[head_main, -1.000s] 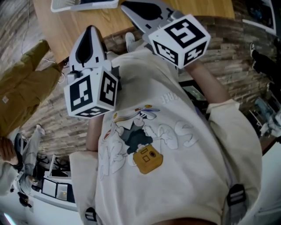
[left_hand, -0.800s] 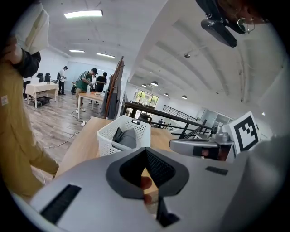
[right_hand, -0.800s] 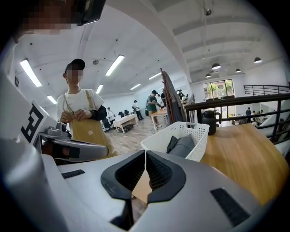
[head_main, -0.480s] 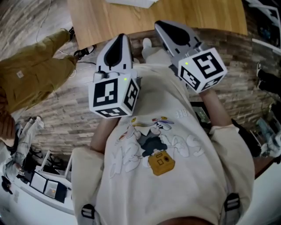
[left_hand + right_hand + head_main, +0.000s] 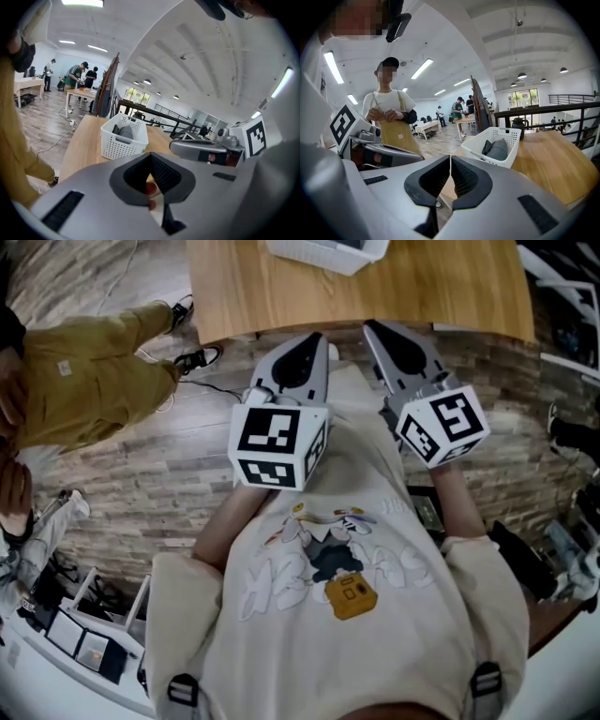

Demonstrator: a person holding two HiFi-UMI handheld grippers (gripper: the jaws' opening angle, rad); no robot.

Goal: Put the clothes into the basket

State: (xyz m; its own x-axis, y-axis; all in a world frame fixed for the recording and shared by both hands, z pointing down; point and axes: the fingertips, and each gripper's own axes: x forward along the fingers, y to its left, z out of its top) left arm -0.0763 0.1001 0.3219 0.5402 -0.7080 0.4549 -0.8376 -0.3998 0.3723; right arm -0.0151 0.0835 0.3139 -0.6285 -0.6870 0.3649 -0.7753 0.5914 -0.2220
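From where I stand this looks like a pause between pieces, or the job already finished. Closest to the person's chest, the left gripper (image 5: 312,336) has its jaws pressed together with no cloth in them, and the right gripper (image 5: 380,326) is likewise closed on nothing; each gripper's own view shows the ribbed pads meeting in a thin line. Just past them is the near edge of the wooden table (image 5: 412,287), and the stretch of top I can see is bare. Towards the far edge sits the white slatted basket (image 5: 487,157), with grey clothes (image 5: 499,149) already folded down inside it, below the rim. I see no loose garment on the table, so my guess is that the next move means finding another piece somewhere out of view, opening one pair of jaws wide and pinching a good fold of cloth before carrying it over that rim. If nothing is left, the hands need only come to rest. As for pose, both forearms come out from the cream sleeves bent at the elbow. The two grippers are held side by side in front of the sweatshirt, marker cubes nearest the body and noses pointing across the near edge towards the basket, neither touching the table. A person in mustard stands off to the left.
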